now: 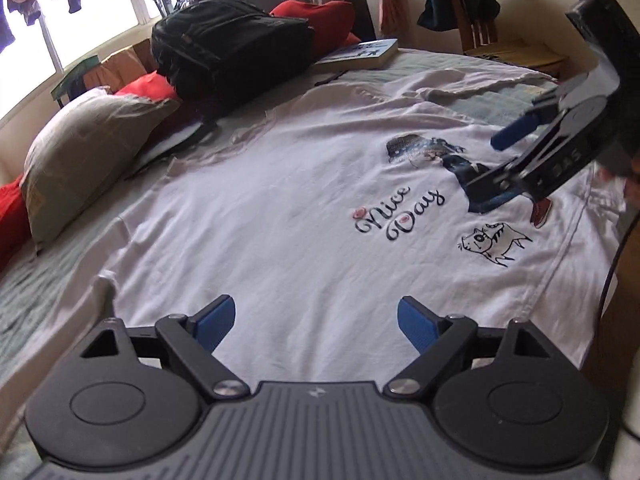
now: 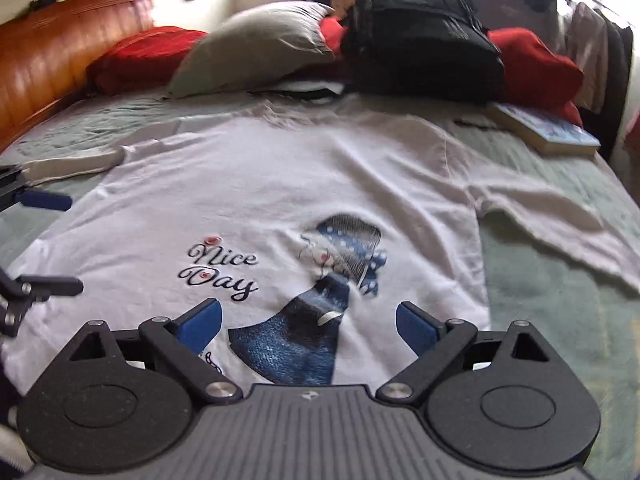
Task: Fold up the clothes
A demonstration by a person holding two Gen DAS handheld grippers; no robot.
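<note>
A white T-shirt [image 1: 280,208] printed with "Nice Day", a girl in a blue hat and a small cat lies spread flat on the bed, front side up. My left gripper [image 1: 316,320] hovers open over the shirt's lower part with nothing between its blue pads. In the left wrist view my right gripper [image 1: 496,160] hangs at the right above the printed figure, fingers apart. In its own view the right gripper [image 2: 308,324] is open over the blue skirt of the T-shirt [image 2: 280,184] print. The left gripper's fingers [image 2: 44,200] reach in at the left edge.
A black backpack [image 1: 228,52], a grey pillow [image 1: 88,152] and red cushions [image 1: 316,16] crowd the far side of the green bedspread [image 2: 552,304]. A book [image 2: 548,132] lies near the shirt's sleeve. A wooden headboard [image 2: 44,60] stands at the left, a chair with clothes [image 1: 460,4] beyond.
</note>
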